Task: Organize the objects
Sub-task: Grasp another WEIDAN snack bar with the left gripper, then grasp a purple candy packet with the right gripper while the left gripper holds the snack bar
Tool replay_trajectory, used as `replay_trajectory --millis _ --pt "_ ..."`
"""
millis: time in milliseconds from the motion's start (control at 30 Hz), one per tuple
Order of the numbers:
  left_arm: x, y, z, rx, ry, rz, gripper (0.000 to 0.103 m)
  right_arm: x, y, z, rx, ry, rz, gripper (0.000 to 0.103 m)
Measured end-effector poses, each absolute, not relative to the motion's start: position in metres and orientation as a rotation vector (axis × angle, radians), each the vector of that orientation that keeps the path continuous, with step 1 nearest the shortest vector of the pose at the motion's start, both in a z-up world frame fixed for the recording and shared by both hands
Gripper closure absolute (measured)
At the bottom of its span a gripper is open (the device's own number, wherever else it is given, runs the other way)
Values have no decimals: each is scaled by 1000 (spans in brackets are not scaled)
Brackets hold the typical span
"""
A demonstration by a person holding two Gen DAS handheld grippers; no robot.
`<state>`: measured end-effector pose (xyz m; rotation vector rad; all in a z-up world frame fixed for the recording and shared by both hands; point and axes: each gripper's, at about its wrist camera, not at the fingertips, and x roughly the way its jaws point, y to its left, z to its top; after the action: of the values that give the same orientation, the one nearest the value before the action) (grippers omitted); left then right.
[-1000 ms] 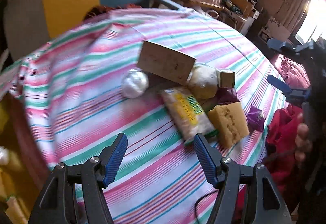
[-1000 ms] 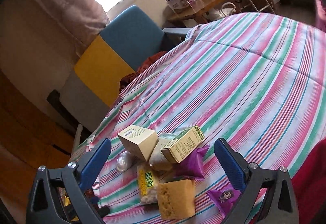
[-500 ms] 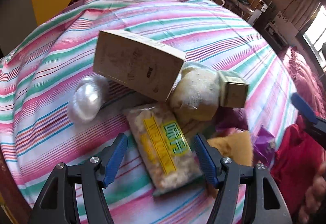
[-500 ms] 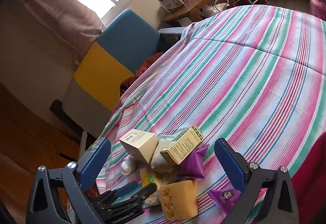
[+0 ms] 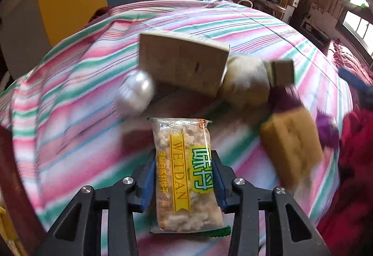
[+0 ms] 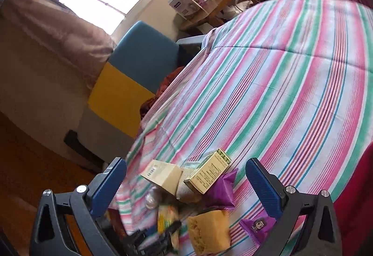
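Yellow-labelled snack packet (image 5: 186, 176), loose in the pile a moment ago, now sits at lower centre of the left view, pinched between the left gripper (image 5: 184, 180) jaws and apparently lifting off the striped table (image 5: 70, 97). First pick made. Right gripper (image 6: 186, 183) hangs wide open above the remaining pile, holding nothing.

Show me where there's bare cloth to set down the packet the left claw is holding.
Free: the wide striped cloth beyond the green box, toward the blue chair; also the strip left of the silver ball. Crowded: the pile of tan box, purple pouches and sponge ahead of the left claw with its packet.
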<state>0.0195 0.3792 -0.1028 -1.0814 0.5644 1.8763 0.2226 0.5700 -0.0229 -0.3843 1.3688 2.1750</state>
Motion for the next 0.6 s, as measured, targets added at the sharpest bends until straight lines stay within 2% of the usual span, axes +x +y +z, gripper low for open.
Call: replay_trajectory --millis 100,200,600 --pt "32 344 -104 -1032 540 1892 61 221 573 -29 -406 1415 2141 0" --pt "44 320 -105 -957 535 1914 61 214 572 -29 -452 1380 2135 0" --pt "50 312 -108 -863 491 1936 60 200 563 -35 -747 1307 1978 1"
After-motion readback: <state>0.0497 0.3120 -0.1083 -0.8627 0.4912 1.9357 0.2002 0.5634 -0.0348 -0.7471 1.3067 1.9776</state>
